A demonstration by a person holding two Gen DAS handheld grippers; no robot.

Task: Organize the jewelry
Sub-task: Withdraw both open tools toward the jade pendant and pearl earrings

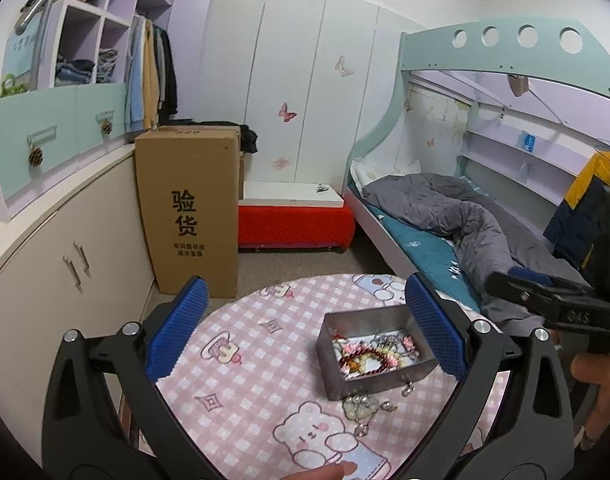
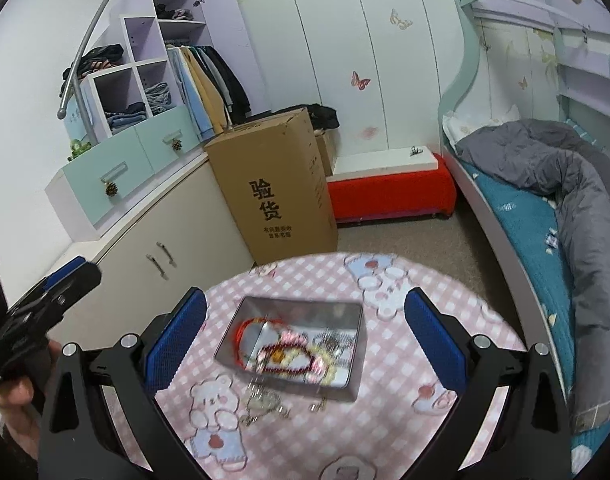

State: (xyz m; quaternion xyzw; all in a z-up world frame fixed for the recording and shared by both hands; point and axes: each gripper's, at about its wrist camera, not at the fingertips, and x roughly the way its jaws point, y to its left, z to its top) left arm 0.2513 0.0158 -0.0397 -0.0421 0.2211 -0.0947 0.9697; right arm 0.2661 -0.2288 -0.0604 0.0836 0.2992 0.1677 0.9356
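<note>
An open grey metal tin (image 1: pixel 333 356) (image 2: pixel 347 314) sits on the round table with the pink checked cloth (image 1: pixel 245 344) (image 2: pixel 389 352). Beaded bracelets and chains (image 1: pixel 375 352) (image 2: pixel 293 354) lie tangled inside it. A pale silver necklace (image 1: pixel 365 406) (image 2: pixel 261 400) lies on the cloth just in front of the tin. My left gripper (image 1: pixel 305 320) hangs open above the table, its right blue pad (image 1: pixel 435 320) over the tin's right end. My right gripper (image 2: pixel 305 328) is open too, straddling the tin from above. Neither holds anything.
A tall cardboard box (image 1: pixel 189 208) (image 2: pixel 273 184) stands beyond the table by the cream cabinet (image 1: pixel 65 264). A red bench (image 1: pixel 295 222) sits at the back, and a bunk bed with a grey duvet (image 1: pixel 457 208) runs along the right. A person's hand (image 1: pixel 601 364) holds the right gripper.
</note>
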